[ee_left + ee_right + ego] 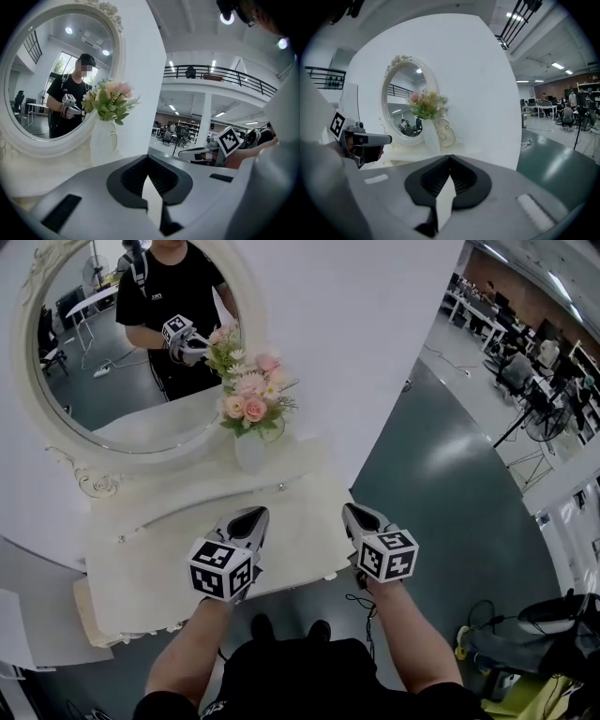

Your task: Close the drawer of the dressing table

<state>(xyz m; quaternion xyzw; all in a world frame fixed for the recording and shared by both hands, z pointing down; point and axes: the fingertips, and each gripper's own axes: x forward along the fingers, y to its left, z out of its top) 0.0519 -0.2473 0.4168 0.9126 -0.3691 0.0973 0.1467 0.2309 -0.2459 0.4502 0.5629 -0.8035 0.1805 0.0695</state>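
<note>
held left gripper (247,519) and right gripper (360,518) closed on nothing, side by side above the bench (150,568), probably because no push remained: drawer (202,511) ahead of left gripper, below mirror (112,362), looked flush, apparently shut.

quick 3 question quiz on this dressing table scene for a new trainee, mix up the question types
1. True or false: the vase of flowers stands on the dressing table.
2. On the right gripper, the fingers are: A) wide apart; B) together with nothing between them; C) clamped on a drawer knob.
3. Fill in: the mirror on the table is ___ in shape.
Key: 1 true; 2 B; 3 oval.
</note>
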